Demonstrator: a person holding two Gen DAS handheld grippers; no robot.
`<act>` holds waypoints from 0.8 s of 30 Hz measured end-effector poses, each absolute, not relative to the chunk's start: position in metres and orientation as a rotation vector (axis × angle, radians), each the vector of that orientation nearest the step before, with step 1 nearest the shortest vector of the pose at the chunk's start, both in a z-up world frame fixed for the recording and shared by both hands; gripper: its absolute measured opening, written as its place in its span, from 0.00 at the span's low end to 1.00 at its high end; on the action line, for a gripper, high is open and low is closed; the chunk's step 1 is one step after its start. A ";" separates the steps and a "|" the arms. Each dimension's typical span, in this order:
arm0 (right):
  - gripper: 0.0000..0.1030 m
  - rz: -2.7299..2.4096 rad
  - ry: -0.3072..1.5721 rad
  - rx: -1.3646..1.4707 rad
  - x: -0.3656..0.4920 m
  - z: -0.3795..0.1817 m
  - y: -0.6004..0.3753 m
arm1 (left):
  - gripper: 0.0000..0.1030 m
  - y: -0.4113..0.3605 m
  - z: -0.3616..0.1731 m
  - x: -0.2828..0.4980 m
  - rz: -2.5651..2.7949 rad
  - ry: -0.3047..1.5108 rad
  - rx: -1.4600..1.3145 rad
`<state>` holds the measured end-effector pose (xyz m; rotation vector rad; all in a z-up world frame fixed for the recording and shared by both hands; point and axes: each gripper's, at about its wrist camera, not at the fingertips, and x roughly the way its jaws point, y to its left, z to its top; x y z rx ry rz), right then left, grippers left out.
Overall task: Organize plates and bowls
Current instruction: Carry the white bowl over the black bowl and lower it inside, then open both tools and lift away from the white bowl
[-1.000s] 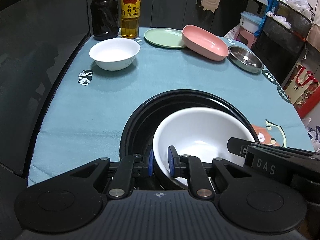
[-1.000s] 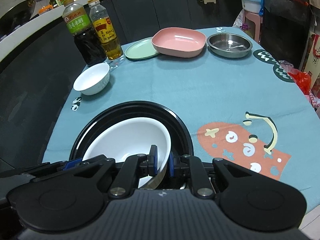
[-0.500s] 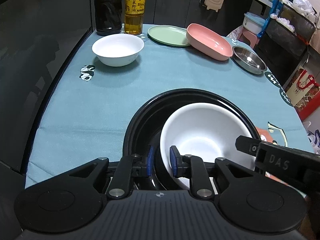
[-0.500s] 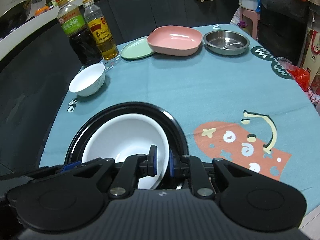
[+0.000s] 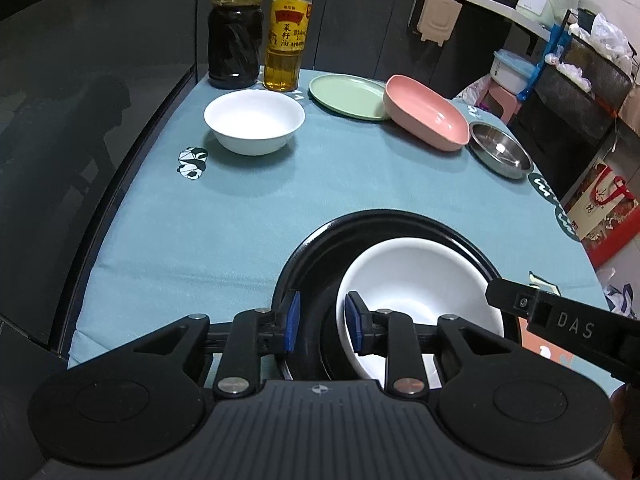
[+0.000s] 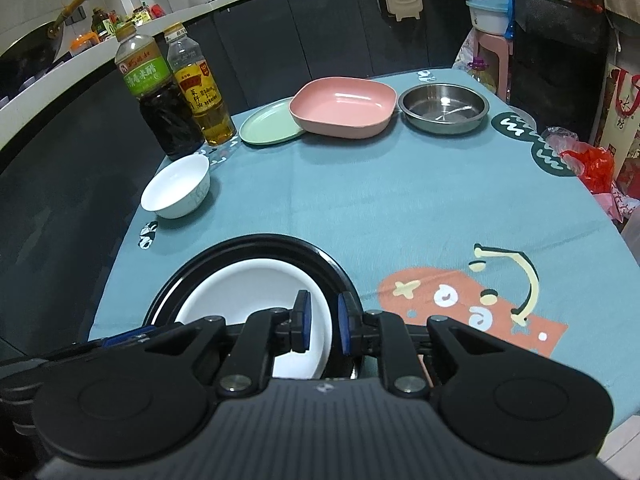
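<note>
Left wrist view shows the left claw (image 5: 322, 326) parted wide astride the near rim of the large white bowl (image 5: 420, 292) nested in the round black tray (image 5: 320, 240), right claw (image 6: 322, 322) likewise open opposite.

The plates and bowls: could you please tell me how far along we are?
Done: large white bowl sits in black plate. In hand: left gripper and right gripper at that stack's near edge. Left: small white bowl, green plate, pink dish, steel dish scattered.

white bowl (image 5: 416, 280) upright in black plate (image 5: 312, 248) | small white bowl (image 5: 254, 120) near bottles | green plate (image 5: 344, 94) under pink dish (image 5: 424, 116) | steel dish (image 5: 500, 154)
</note>
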<state>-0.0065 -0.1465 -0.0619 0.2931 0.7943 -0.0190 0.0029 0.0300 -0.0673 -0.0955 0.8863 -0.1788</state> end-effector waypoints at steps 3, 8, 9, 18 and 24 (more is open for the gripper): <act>0.17 -0.012 0.789 0.291 -0.006 -0.060 -0.146 | 0.23 0.031 -0.066 0.003 -0.179 0.881 -0.095; 0.17 -0.004 0.779 0.288 -0.005 -0.055 -0.145 | 0.23 0.034 -0.061 0.002 -0.172 0.867 -0.097; 0.17 -0.003 0.776 0.287 -0.004 -0.054 -0.145 | 0.23 0.035 -0.060 0.001 -0.171 0.863 -0.101; 0.27 0.011 0.759 0.275 0.003 -0.046 -0.142 | 0.27 0.044 -0.054 0.009 -0.146 0.846 -0.118; 0.27 0.036 0.746 0.244 0.016 -0.036 -0.133 | 0.30 0.057 -0.050 0.022 -0.099 0.831 -0.134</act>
